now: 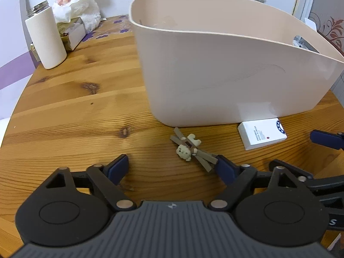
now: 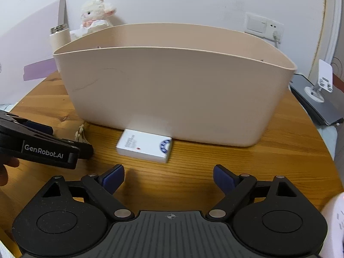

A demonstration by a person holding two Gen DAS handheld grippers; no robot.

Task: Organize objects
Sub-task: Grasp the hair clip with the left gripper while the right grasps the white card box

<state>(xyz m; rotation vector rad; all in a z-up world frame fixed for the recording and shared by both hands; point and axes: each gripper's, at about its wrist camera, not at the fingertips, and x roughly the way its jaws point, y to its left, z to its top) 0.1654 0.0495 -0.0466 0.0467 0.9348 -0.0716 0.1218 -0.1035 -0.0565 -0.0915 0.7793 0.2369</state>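
Note:
A large beige plastic bin [image 1: 215,73] stands on the round wooden table [image 1: 86,107]; it also fills the middle of the right wrist view [image 2: 172,92]. A small cream bear figure with tan sticks [image 1: 189,148] lies in front of the bin, just ahead of my open left gripper [image 1: 172,165], near its right finger. A white box with a blue emblem [image 2: 144,145] lies against the bin's base, ahead of my open, empty right gripper [image 2: 168,177]; it also shows in the left wrist view [image 1: 262,136]. The bear is partly hidden in the right wrist view [image 2: 80,134].
A white cylinder bottle [image 1: 46,38], a tissue box [image 1: 73,32] and a plush lamb [image 1: 75,0] stand at the table's back left. A grey device with a white stand [image 2: 320,94] sits off the table's right. The left gripper's body [image 2: 43,148] crosses the right wrist view.

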